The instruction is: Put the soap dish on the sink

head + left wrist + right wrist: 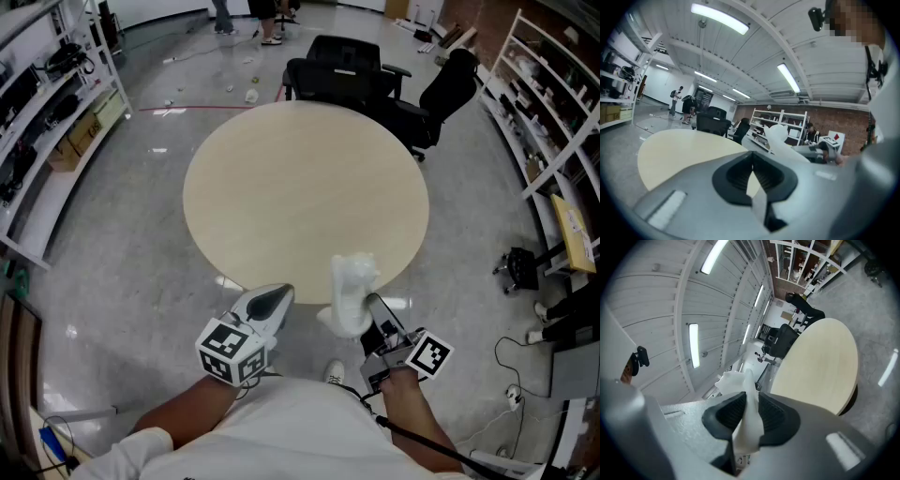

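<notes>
We hold two grippers low in the head view, near 6 o'clock, just short of the round table.

The right gripper has its jaws closed on the soap dish, a pale, translucent white piece. In its own view the ribbed pads press the dish from both sides, and the dish sticks out past the tips toward 11 o'clock. From the head view the dish stands on edge in the air and overlaps the table's near rim at about 5 o'clock of the tabletop. It touches nothing but the jaws.

The left gripper sits at 9 o'clock of the dish, just beside it but apart. Its jaws are narrow: the pad tips meet, and nothing lies between them. Only a sliver of tabletop shows through the gap behind the tips. It points toward the table's rim at about 6 o'clock.

Black chairs stand at 12 to 1 o'clock of the table. Shelves line the room at 3 o'clock, and more run along 9 o'clock.
</notes>
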